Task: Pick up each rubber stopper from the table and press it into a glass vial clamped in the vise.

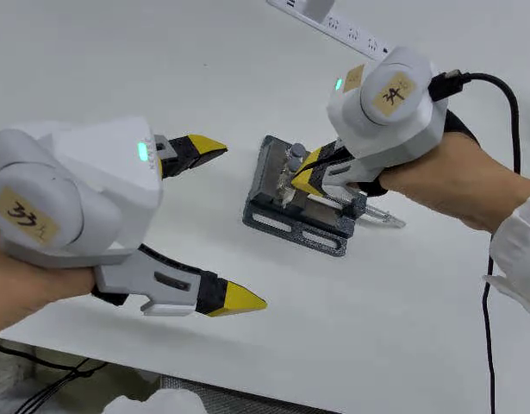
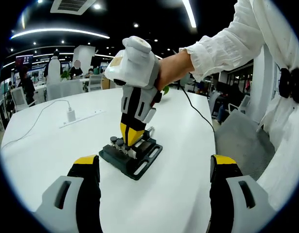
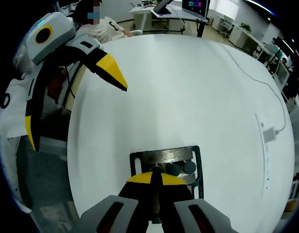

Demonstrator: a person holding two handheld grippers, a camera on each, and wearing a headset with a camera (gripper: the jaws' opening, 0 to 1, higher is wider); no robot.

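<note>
Right tool (image 1: 304, 175), in the head view, has its jaws pressed together, tips down on the vise (image 1: 286, 226) just right of centre; a dark stopper (image 1: 296, 153) tops a vial (image 1: 292, 170) at the tips' 11 o'clock. Whether another stopper sits under the tips is hidden. Left tool (image 1: 226, 222) hangs spread wide at 9 o'clock, well apart. Left gripper view: the closed tips meet the vise from 12 o'clock, near upright. Right gripper view: two seated stoppers (image 3: 174, 169) lie at the tips' 2 o'clock. Best pressed straight down along the vial's axis, gently, tips centred, so the glass isn't levered sideways.
</note>
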